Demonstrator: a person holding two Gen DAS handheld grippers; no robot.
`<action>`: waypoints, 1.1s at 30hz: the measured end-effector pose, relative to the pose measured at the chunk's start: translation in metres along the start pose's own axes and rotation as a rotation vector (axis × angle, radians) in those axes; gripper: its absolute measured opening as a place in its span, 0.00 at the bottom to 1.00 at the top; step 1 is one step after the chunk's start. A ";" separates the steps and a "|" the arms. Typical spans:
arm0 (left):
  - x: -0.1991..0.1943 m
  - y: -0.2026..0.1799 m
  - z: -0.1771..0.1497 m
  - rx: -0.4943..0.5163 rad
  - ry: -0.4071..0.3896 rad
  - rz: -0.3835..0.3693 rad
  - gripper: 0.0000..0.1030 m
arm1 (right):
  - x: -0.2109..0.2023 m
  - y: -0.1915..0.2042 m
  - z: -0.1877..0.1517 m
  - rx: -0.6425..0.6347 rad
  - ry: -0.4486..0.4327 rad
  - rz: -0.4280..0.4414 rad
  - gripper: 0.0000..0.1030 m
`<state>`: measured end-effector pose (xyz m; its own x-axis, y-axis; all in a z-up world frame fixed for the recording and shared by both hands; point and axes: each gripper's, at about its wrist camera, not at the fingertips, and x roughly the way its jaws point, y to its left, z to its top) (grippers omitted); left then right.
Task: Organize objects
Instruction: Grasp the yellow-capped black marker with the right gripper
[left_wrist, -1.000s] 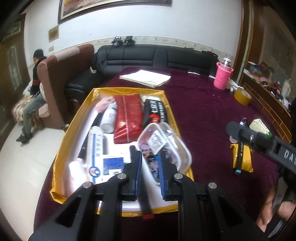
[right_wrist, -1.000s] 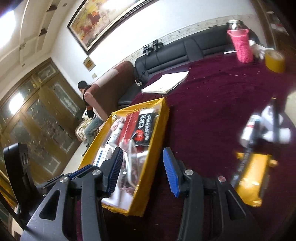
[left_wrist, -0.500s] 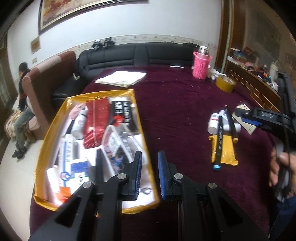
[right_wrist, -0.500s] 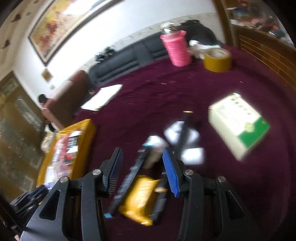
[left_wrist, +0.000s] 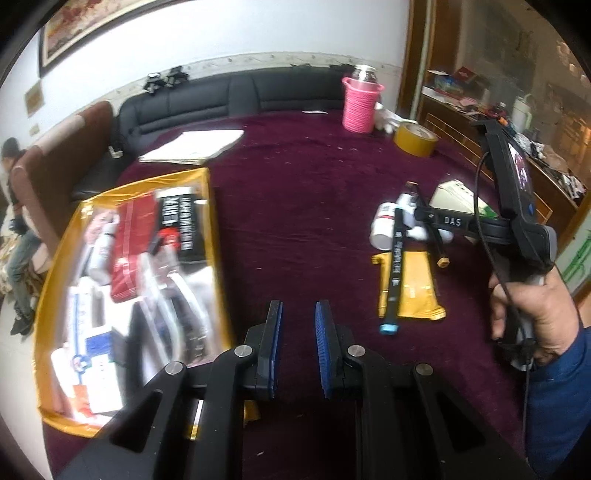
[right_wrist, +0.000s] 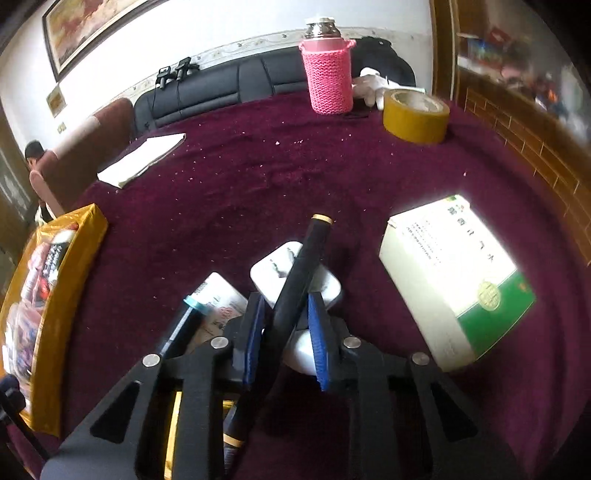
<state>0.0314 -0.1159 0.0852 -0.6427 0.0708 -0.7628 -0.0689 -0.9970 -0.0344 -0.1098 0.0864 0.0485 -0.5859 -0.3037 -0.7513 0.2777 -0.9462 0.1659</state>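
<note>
A gold tray (left_wrist: 212, 206) filled with packets, tubes and boxes lies at the left of the maroon table; its edge shows in the right wrist view (right_wrist: 88, 236). My left gripper (left_wrist: 298, 325) is open and empty over bare cloth right of the tray. My right gripper (right_wrist: 283, 310) is open, its jaws on either side of a black pen with a gold band (right_wrist: 306, 266), not closed on it. The pen lies over white bottles (right_wrist: 288, 264). A teal-tipped black marker (left_wrist: 393, 273) lies on a yellow packet (left_wrist: 412, 291). A white and green box (right_wrist: 458, 280) sits to the right.
A pink knitted flask (right_wrist: 328, 77) and a yellow tape roll (right_wrist: 415, 116) stand at the far side. White papers (right_wrist: 142, 158) lie at the far left. A black sofa (left_wrist: 229, 96) runs behind the table. A person sits at the far left (left_wrist: 14, 184).
My left gripper swung right, away from over the tray, to bare cloth. My right gripper moved down to the loose items and now straddles the black pen.
</note>
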 end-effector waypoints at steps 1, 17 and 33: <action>0.003 -0.003 0.004 0.005 0.012 -0.026 0.14 | -0.001 -0.002 0.000 0.001 -0.004 0.011 0.14; 0.075 -0.064 0.045 0.087 0.146 -0.119 0.40 | -0.018 -0.033 0.000 0.148 -0.079 0.207 0.12; 0.086 -0.033 0.031 -0.101 0.168 -0.244 0.11 | -0.029 -0.028 -0.002 0.153 -0.105 0.273 0.12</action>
<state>-0.0455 -0.0763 0.0411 -0.4806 0.3109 -0.8200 -0.1238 -0.9498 -0.2875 -0.0989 0.1216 0.0648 -0.5835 -0.5507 -0.5969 0.3227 -0.8317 0.4518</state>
